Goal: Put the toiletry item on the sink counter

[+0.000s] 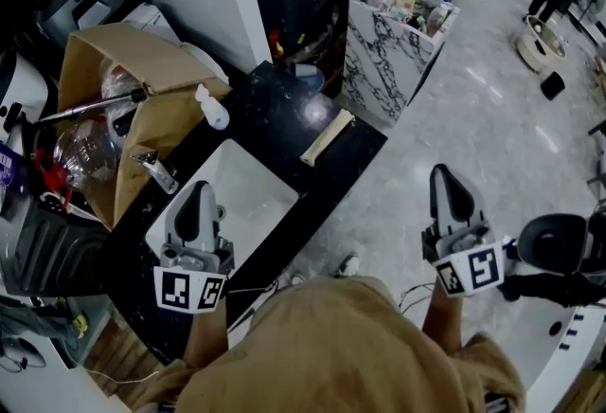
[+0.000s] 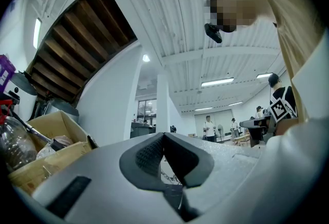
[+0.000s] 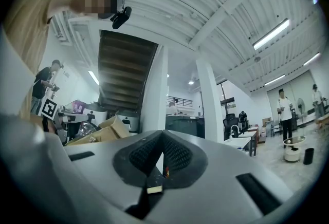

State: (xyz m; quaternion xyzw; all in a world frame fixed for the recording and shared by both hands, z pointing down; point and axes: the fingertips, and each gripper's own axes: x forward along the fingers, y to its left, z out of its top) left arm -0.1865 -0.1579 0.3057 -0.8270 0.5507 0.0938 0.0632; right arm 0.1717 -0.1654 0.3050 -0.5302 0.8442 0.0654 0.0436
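Left tongs [image 1: 198, 190] closed, right tongs [image 1: 446, 174] closed, both empty

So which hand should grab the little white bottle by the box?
Probably left. The left gripper is over the sink, the white bottle just beyond it. The right gripper is out over the floor.

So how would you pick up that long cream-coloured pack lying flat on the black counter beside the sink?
Probably at its middle, from straight above, jaws across the narrow width. The long cream-coloured pack lies flat and slanted on the black counter, so its long sides are free while its underside is not.
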